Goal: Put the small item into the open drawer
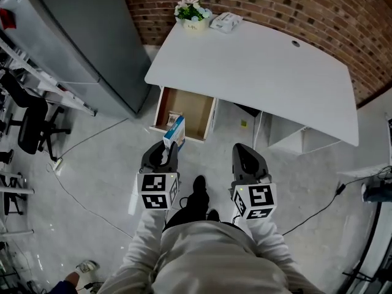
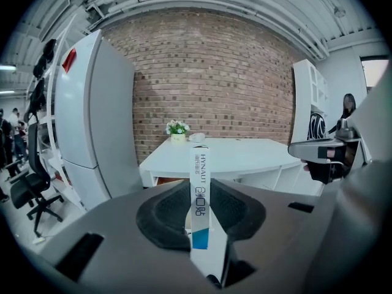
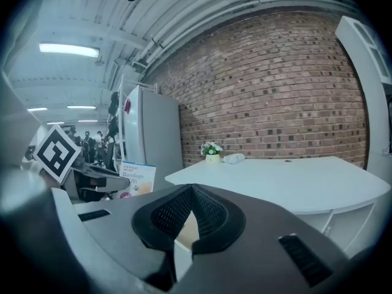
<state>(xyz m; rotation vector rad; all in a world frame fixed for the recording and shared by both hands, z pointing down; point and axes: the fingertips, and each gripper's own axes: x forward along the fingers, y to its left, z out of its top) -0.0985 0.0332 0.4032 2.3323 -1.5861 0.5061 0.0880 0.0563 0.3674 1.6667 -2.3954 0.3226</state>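
One slim white-and-blue cardboard box [image 1: 174,131], long axis upright, clamped in your left gripper [image 1: 165,153]. Open brown-lined drawer [image 1: 196,110] directly ahead, near. Your right gripper [image 1: 244,150] closed, empty, farther off.

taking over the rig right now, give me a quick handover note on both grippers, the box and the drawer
Left gripper: shut on the small box, which stands upright between the pads.
Right gripper: shut, nothing in it, level with the left one.
Drawer: open under the white desk, just ahead of the box.
Done: the box is gripped and sits at the drawer's front edge.
Left: carry the box over the drawer, lower it in, open the jaws.
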